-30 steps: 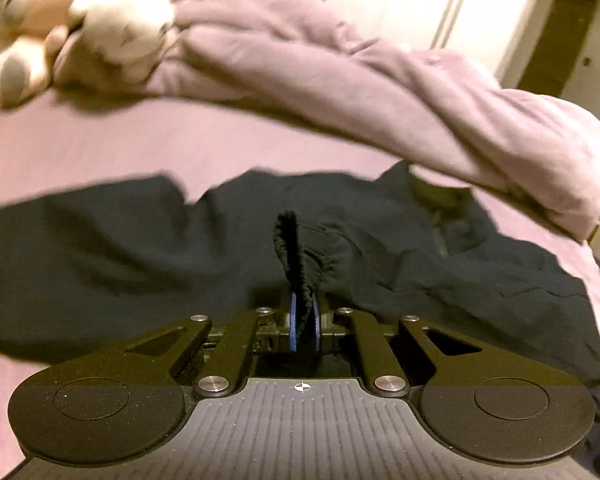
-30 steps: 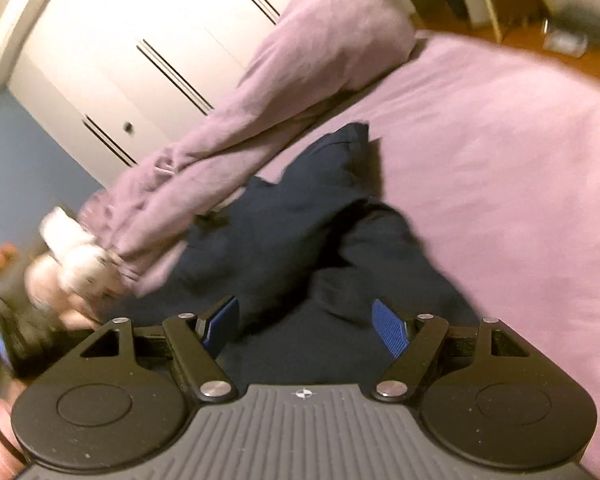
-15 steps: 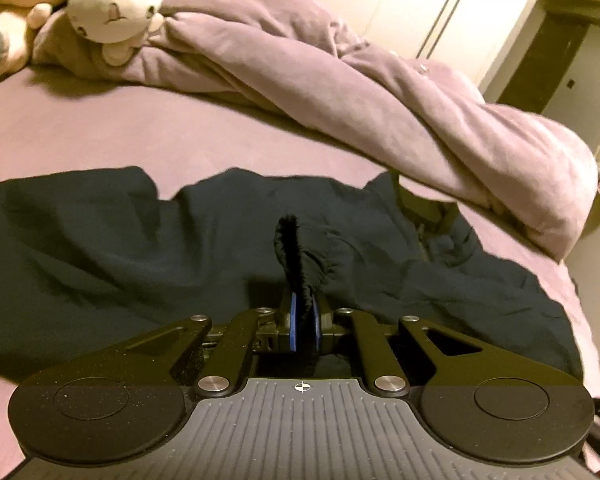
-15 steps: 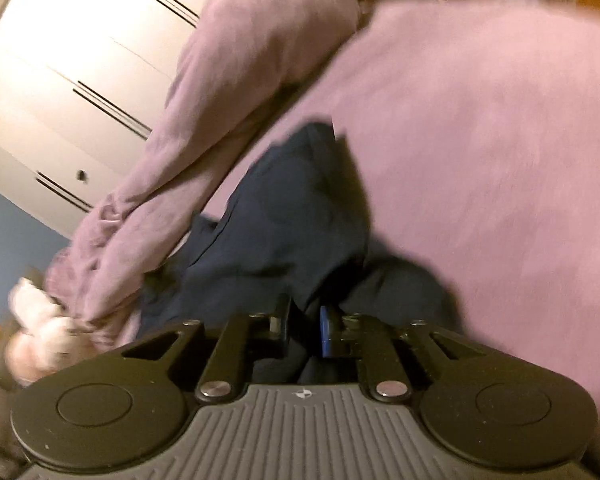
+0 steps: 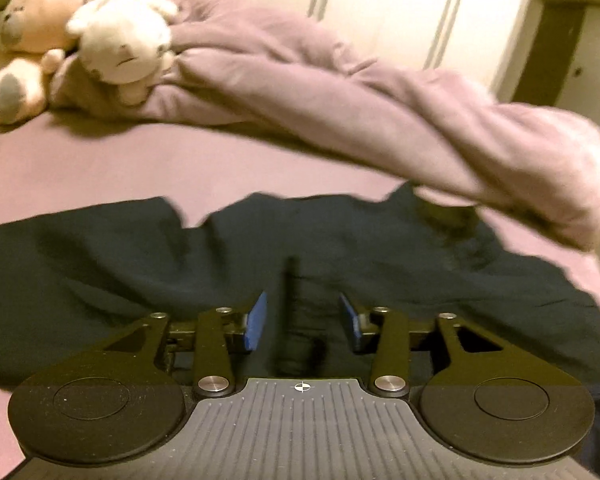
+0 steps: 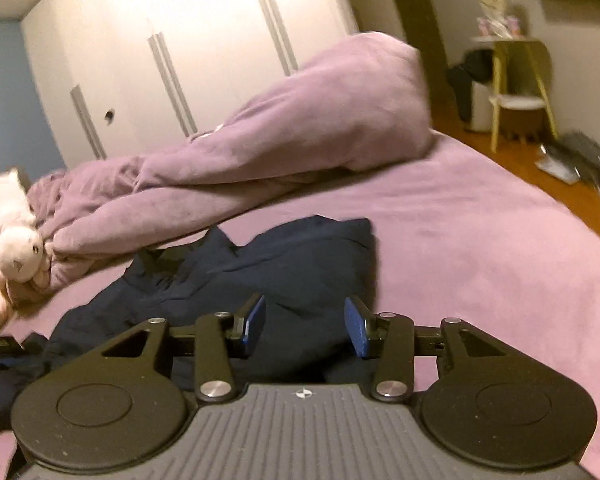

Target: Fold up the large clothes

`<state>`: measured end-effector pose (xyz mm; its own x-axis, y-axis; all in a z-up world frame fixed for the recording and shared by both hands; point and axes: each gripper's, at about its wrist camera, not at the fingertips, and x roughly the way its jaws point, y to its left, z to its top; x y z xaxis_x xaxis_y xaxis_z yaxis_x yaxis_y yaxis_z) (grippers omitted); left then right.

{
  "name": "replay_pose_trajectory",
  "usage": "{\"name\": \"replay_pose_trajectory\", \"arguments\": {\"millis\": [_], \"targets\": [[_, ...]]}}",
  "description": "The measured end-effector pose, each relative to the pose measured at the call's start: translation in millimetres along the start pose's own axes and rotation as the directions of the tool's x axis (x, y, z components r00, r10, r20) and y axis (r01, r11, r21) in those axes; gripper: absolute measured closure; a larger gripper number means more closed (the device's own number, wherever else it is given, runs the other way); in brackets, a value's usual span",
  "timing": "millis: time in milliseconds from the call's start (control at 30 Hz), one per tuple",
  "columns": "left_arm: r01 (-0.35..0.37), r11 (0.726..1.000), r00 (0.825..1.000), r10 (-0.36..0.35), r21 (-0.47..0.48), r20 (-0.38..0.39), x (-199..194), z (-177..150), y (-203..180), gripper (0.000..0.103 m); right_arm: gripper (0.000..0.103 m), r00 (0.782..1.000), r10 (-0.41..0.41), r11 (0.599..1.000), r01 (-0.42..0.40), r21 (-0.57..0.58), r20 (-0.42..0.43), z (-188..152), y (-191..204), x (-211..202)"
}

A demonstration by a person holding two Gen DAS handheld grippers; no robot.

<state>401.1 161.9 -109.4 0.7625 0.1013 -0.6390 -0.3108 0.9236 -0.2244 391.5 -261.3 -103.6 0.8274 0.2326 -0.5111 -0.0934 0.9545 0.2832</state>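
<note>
A dark navy garment (image 5: 140, 256) lies spread and rumpled across the purple bed sheet (image 5: 140, 160). My left gripper (image 5: 303, 316) is open low over it, and a raised fold of the cloth (image 5: 296, 312) stands free between the blue pads (image 5: 256, 318). In the right wrist view the garment (image 6: 300, 264) lies bunched just ahead, one end folded toward the duvet. My right gripper (image 6: 305, 324) is open above that end, holding nothing.
A purple duvet (image 5: 340, 112) is heaped along the far side of the bed, also in the right wrist view (image 6: 280, 140). Two plush toys (image 5: 120, 40) sit at the far left. White wardrobe doors (image 6: 180, 60) stand behind. A yellow chair (image 6: 516, 88) stands on the floor at right.
Both grippers were shut on the garment half a second ago and have now opened, letting the cloth go. The right gripper has risen and swung to face the wardrobe.
</note>
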Motion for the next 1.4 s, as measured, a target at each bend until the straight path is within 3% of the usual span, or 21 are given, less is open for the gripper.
{"name": "replay_pose_trajectory", "arguments": {"millis": [100,167,233,467,633,800,1100,1400], "targets": [[0.051,0.993,0.999,-0.049,0.105,-0.014,7.5,-10.9,-29.0,0.053,0.063,0.997,-0.03,0.992,0.022,-0.124,-0.067,-3.3,27.7,48.6],[0.036,0.986,0.999,-0.03,0.165,-0.039,24.4,-19.1,-41.1,0.053,0.063,0.986,-0.117,0.971,0.089,-0.222,-0.116,-12.8,43.1,84.2],[0.003,0.986,0.997,0.011,0.165,-0.082,45.1,-24.6,-40.9,0.057,0.063,0.977,-0.166,0.952,0.122,-0.281,-0.136,-19.1,51.7,109.1],[-0.069,0.971,0.996,0.08,0.23,-0.042,76.6,-28.2,-33.3,0.057,0.06,0.977,-0.177,0.94,0.131,-0.314,-0.122,-16.9,62.6,139.4],[-0.078,0.958,0.995,0.093,0.274,-0.041,68.6,-30.9,-40.4,0.055,0.06,0.981,-0.147,0.949,0.104,-0.297,-0.127,-20.7,55.4,123.5],[-0.051,0.966,0.997,0.063,0.254,-0.039,64.4,-34.6,-33.3,0.053,0.06,0.989,-0.099,0.961,0.066,-0.267,-0.11,-36.7,42.5,75.5],[-0.041,0.969,0.997,0.057,0.244,-0.06,62.8,-32.6,-31.6,0.052,0.06,0.986,-0.123,0.927,0.074,-0.368,-0.111,-53.0,48.0,87.4],[-0.038,0.966,0.996,0.058,0.257,-0.069,60.1,-31.0,-29.8,0.052,0.059,0.99,-0.098,0.931,0.056,-0.361,-0.099,-56.0,42.5,84.9]]}}
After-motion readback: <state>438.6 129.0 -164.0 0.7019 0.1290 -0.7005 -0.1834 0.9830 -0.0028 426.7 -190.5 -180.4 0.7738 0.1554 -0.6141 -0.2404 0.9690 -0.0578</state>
